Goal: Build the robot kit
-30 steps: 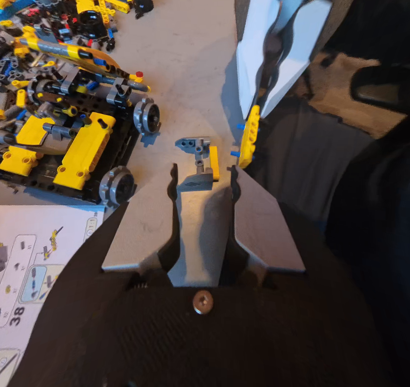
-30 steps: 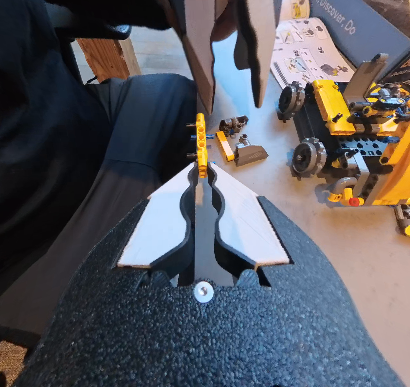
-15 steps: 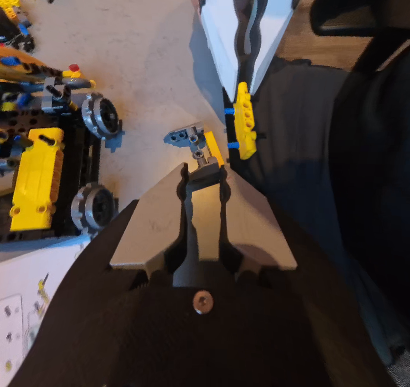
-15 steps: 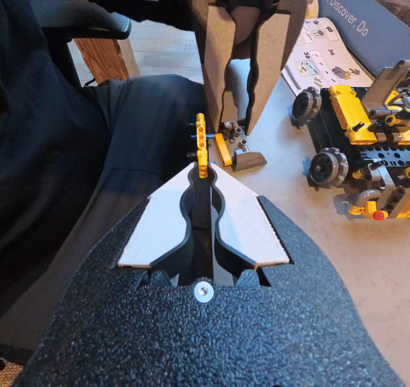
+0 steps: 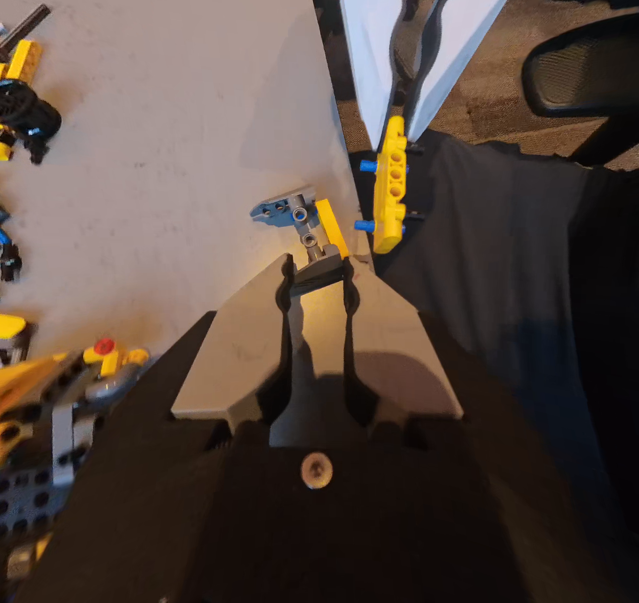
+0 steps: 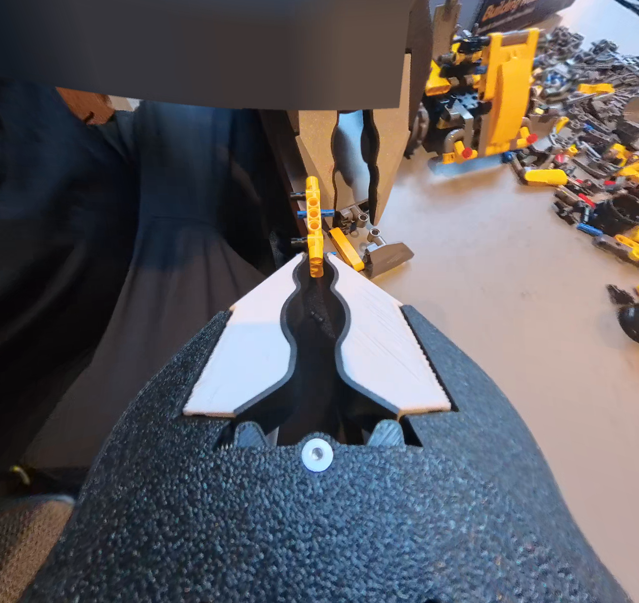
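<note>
The right gripper (image 6: 315, 261) pinches one end of a yellow pinned beam (image 6: 314, 220), held off the bench (image 5: 173, 137) edge. The left gripper (image 5: 316, 265) has its jaws spread around the dark grey wedge (image 5: 320, 270) of a small grey-and-yellow assembly (image 5: 297, 220) lying near that edge. At its 1 o'clock hangs the beam; closing squarely on the wedge's flat sides looks wise, lest it pivot.
</note>
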Demonstrator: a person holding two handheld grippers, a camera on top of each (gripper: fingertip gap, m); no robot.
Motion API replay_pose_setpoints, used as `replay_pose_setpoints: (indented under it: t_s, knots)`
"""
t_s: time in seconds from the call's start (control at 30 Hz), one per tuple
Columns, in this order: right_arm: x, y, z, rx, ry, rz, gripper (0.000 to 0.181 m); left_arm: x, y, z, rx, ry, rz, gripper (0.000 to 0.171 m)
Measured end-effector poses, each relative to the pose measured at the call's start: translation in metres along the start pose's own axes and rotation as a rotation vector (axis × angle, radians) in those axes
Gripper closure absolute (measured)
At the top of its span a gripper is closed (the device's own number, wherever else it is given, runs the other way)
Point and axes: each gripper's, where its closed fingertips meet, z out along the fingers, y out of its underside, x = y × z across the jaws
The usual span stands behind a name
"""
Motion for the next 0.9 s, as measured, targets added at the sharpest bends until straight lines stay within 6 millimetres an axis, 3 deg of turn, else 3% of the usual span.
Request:
replay_pose_setpoints:
  t_s: [0.17, 0.4, 0.57, 0.7, 0.77, 0.9]
  knots:
    - [0.017, 0.009, -0.037, 0.096, -0.115, 0.048, 0.174, -0.011, -0.018, 0.020, -0.030, 0.013, 0.015, 0.145]
    - [0.070, 0.033, -0.073, 0.066, -0.168, 0.071, 0.174, -0.030, -0.042, 0.050, -0.016, 0.047, -0.029, 0.146]
    - [0.067, 0.046, -0.083, 0.050, -0.222, 0.032, 0.174, -0.040, -0.056, 0.065, -0.039, 0.010, -0.028, 0.146]
    - [0.060, 0.051, -0.092, 0.044, -0.275, 0.026, 0.174, -0.030, -0.069, 0.078, -0.023, 0.026, 0.005, 0.145]
    - [0.058, 0.054, -0.098, 0.017, -0.281, -0.009, 0.174, -0.035, -0.074, 0.083, -0.029, -0.022, -0.030, 0.133]
    - [0.061, 0.063, -0.107, -0.036, -0.276, -0.060, 0.174, -0.037, -0.088, 0.074, 0.036, -0.184, -0.171, 0.126]
